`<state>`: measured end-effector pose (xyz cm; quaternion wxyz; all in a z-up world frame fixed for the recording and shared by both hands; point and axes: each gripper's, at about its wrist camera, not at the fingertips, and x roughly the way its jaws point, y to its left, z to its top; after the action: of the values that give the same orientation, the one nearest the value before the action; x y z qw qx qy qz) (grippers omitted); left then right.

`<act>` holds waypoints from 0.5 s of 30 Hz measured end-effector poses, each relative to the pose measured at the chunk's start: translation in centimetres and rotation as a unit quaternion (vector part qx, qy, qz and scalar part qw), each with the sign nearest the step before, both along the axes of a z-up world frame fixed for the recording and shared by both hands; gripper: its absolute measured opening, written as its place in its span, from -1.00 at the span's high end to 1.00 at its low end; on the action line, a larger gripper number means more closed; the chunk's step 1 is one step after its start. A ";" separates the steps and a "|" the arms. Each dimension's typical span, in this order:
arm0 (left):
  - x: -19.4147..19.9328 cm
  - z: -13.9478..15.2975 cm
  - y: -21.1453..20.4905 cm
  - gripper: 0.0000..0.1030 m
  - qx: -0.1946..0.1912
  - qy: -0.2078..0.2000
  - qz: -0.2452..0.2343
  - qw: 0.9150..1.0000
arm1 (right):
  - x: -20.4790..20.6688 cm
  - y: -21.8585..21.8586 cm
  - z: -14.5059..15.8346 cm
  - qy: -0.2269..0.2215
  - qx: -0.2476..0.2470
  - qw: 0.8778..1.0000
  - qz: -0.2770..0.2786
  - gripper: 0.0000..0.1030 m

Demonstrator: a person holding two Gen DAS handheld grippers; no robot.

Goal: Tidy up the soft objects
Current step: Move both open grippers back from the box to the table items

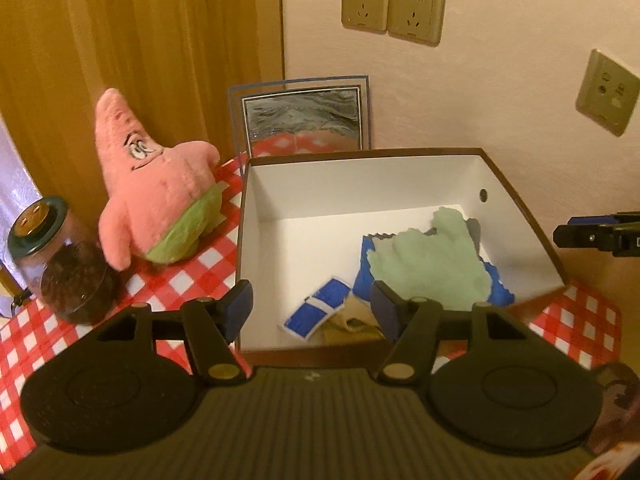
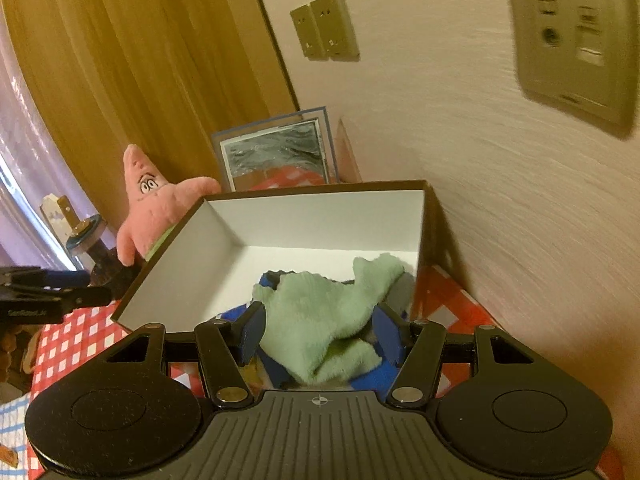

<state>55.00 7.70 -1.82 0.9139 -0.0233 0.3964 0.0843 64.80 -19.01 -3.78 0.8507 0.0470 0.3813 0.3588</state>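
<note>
Red-checked tablecloth (image 1: 192,276) carries our brown, white-lined cardboard box (image 1: 256,216); fuzzy green cloth (image 2: 320,312) lies inside over blue fabric (image 1: 366,276). Left gripper (image 1: 312,308) and right gripper (image 2: 318,338) stand open, gripping nothing.

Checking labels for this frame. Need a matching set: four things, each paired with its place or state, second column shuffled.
Things:
1. pink plush star
2. green cloth
3. glass jar
4. framed picture

Places or states:
A. leaning against the wall behind the box
B. lying inside the box, on top of a blue cloth
C. on its side on the checked tablecloth, lid on
D. standing on the tablecloth to the left of the box

Pairs: 1-D, 2-B, 3-C, 4-A
</note>
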 end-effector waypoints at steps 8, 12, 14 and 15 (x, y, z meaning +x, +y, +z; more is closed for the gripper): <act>-5.1 1.7 -1.1 -0.22 -0.010 -0.015 0.009 1.000 | -3.7 -3.0 1.5 -0.004 0.008 1.000 -0.023 -0.16; -7.6 2.4 -1.8 -0.22 -0.004 -0.020 0.002 1.000 | -5.6 -4.5 2.3 -0.005 0.020 0.999 -0.036 -0.16; -8.9 2.7 -2.0 -0.22 -0.001 -0.022 0.001 1.000 | -6.7 -5.0 2.7 -0.007 0.024 0.999 -0.041 -0.16; -9.5 2.8 -2.0 -0.22 -0.001 -0.023 0.001 1.000 | -7.3 -5.2 2.9 -0.008 0.025 0.999 -0.043 -0.16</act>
<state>45.50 5.70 1.02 0.9226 -0.0268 0.3756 0.0841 57.46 -24.22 -0.86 0.8668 0.0815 0.3633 0.3317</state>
